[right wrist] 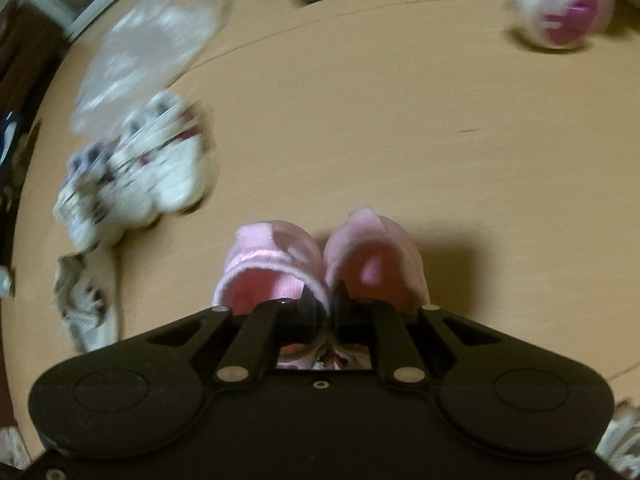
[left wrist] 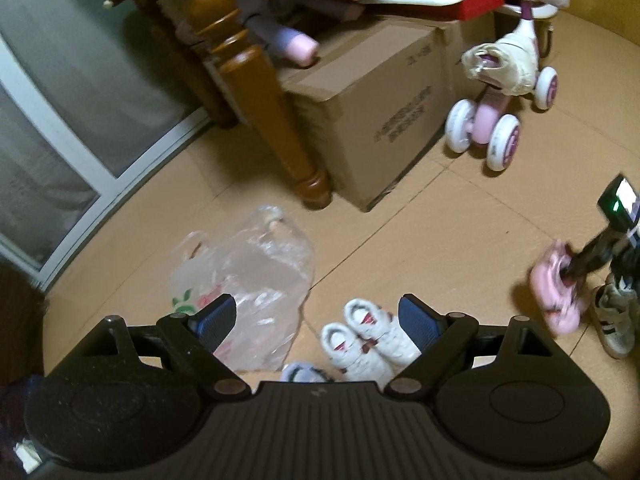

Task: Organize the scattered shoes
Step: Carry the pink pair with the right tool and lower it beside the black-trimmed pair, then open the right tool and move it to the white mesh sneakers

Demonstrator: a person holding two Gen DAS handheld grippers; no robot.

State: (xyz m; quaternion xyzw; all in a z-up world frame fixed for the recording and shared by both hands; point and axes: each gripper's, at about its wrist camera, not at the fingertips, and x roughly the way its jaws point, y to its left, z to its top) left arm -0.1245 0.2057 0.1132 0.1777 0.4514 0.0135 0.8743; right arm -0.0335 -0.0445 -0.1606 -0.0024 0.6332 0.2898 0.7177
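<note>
From your left wrist, the left gripper (left wrist: 316, 320) hangs over the floor (left wrist: 440, 232) with its jaws spread wide and nothing between them. Below them a pair of white sneakers (left wrist: 368, 336) sits side by side, just beside a clear plastic bag (left wrist: 248, 276). Off to the right, the right gripper (left wrist: 588, 260) carries the pink slippers (left wrist: 556, 296) above a striped sneaker (left wrist: 612, 320). A cardboard box (left wrist: 384, 108) and a toy scooter (left wrist: 500, 112) stand further back.

From your right wrist, the jaws of the right gripper (right wrist: 330, 300) are pinched nearly together on the inner edges of both pink slippers (right wrist: 320, 260). They look soft and light, so the collars will squash; grip where the two cuffs meet. The picture is blurred, so the white shoes (right wrist: 156, 168) at left are probably a small cluster.
</note>
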